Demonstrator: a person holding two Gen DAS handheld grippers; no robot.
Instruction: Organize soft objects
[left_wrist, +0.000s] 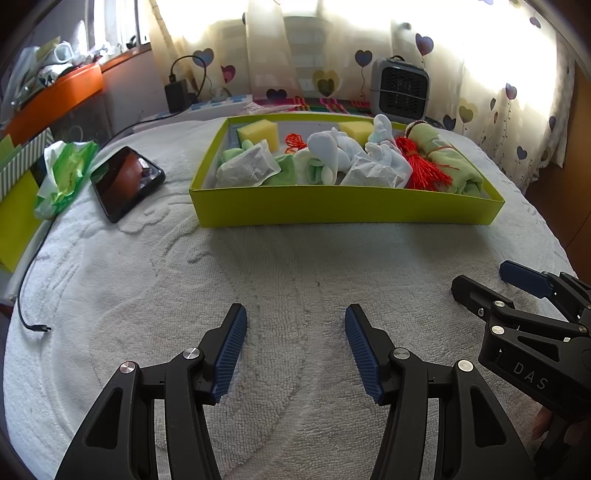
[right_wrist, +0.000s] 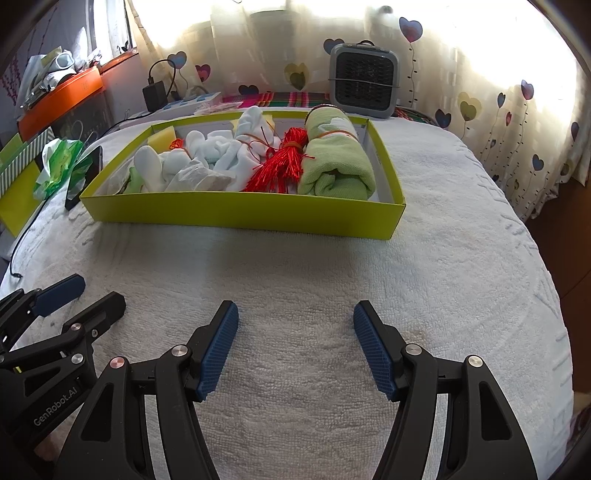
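Observation:
A lime-green box (left_wrist: 343, 208) (right_wrist: 243, 218) stands on the white towel-covered table. Inside lie yellow sponges (left_wrist: 258, 131), white socks (left_wrist: 328, 151) (right_wrist: 221, 147), paper packets (left_wrist: 247, 166), a red tassel bundle (left_wrist: 424, 166) (right_wrist: 280, 162) and a rolled green cloth (left_wrist: 450, 158) (right_wrist: 336, 158). My left gripper (left_wrist: 295, 314) hovers open over bare towel in front of the box, holding nothing. My right gripper (right_wrist: 295, 312) is open and holds nothing too, side by side with the left. Each gripper shows in the other's view: the right (left_wrist: 491, 280) and the left (right_wrist: 88, 290).
A black phone (left_wrist: 127, 181) and a green-and-white wrapper (left_wrist: 62, 173) lie left of the box, with a black cable (left_wrist: 29, 288) trailing to the table's left edge. A grey heater (left_wrist: 400, 90) (right_wrist: 364, 79) stands behind the box before the heart-print curtain. An orange tray (left_wrist: 55, 98) sits far left.

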